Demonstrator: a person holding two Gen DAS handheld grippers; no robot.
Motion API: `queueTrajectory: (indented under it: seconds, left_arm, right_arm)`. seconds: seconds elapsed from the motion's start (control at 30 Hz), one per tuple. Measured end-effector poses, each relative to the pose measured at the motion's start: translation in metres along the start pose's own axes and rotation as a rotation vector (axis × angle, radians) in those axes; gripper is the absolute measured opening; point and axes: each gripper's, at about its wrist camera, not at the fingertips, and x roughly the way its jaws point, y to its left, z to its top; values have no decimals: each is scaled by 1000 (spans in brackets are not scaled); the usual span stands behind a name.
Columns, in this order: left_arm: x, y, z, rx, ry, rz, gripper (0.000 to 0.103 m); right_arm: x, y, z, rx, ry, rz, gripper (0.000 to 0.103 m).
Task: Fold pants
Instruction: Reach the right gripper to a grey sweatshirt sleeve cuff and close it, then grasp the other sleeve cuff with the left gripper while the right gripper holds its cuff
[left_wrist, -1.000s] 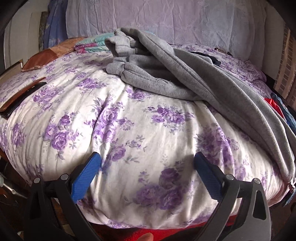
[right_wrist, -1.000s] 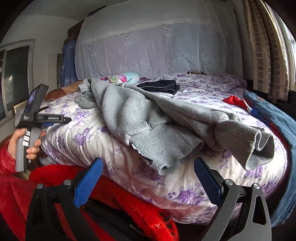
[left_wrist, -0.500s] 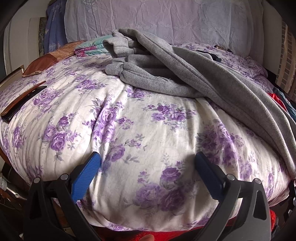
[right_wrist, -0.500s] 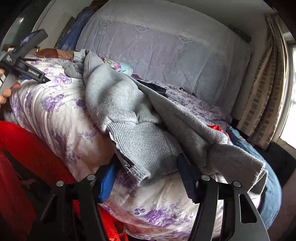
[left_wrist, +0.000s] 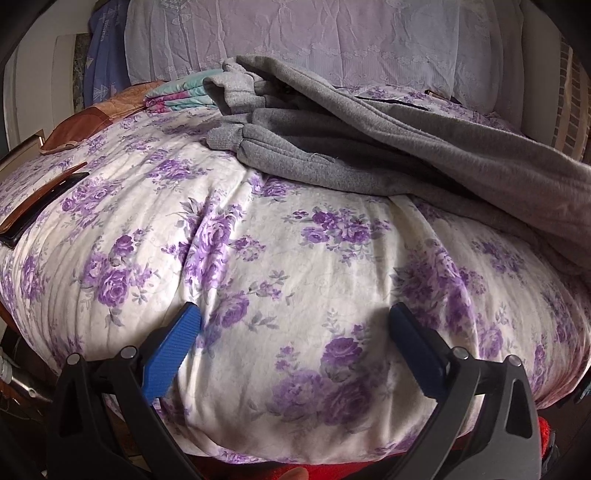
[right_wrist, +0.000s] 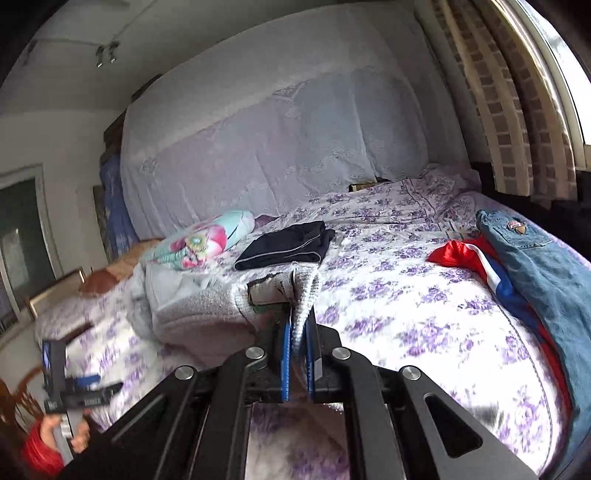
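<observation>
A ribbed cuff (right_wrist: 306, 291) of the grey sweatpants (left_wrist: 424, 162) is clamped in the right gripper (right_wrist: 298, 363), apparently for straightening. The left gripper (left_wrist: 295, 325), jaws apart, is held over the floral bedspread (left_wrist: 258, 258), sweatpants at one o'clock.

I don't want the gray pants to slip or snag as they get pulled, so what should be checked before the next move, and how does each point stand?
1. Right gripper shut on the gray pants: ok, ribbed cuff pinched between its fingers.
2. Left gripper ready: ok, open, empty, over the floral quilt.
3. Second cuff secured: not ok, nothing holds it.
4. Pants spread flat: not ok, bunched.
5. Pulling path: cannot tell; folded dark garment lies close behind.
</observation>
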Motion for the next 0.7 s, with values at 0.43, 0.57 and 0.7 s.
queueTrajectory:
  seconds: [0.43, 0.57, 0.7]
  left_arm:
    - [15, 14, 16, 30, 3, -47, 99]
    - [17, 22, 27, 33, 11, -54, 99]
    - [17, 34, 48, 23, -10, -9, 99]
  right_arm:
    - [152, -114, 108, 241, 151, -249, 7]
    - [191, -149, 111, 280, 184, -327, 7]
    - [242, -170, 95, 257, 268, -399, 8]
